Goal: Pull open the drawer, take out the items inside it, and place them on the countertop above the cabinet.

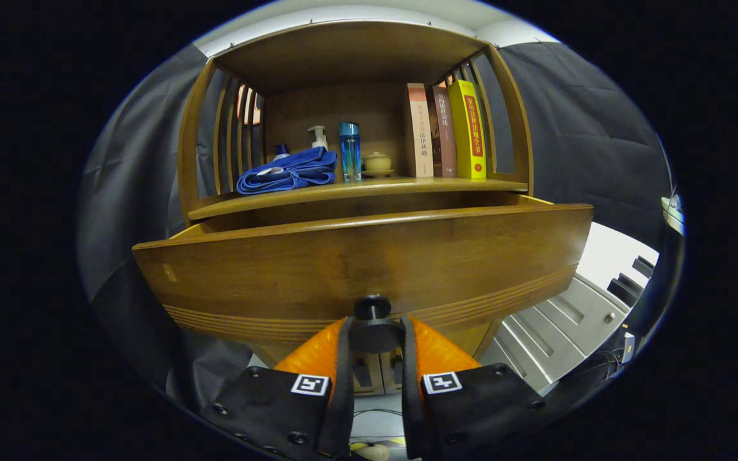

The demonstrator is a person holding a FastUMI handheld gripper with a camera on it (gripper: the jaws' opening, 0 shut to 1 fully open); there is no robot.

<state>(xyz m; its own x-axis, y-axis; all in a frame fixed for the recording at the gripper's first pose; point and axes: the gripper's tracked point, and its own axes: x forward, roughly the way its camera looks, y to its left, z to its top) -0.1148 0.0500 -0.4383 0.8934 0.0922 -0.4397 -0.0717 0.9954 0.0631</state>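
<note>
My tongs (375,333) are closed down on the single dark knob (374,323) of the one wooden drawer (362,262), a finger pressing it from each side. The drawer front stands pulled out from the cabinet, just below the table (369,189). On that table I count three upright books (446,131), one folded blue cloth (289,171), one blue bottle (349,150), one pump bottle (318,136) and one small lidded pot (377,162).

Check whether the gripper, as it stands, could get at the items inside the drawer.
Probably not yet. The gripper is shut on the drawer knob, below the tall drawer front, which hides the inside. It would have to release and come over the top.
</note>
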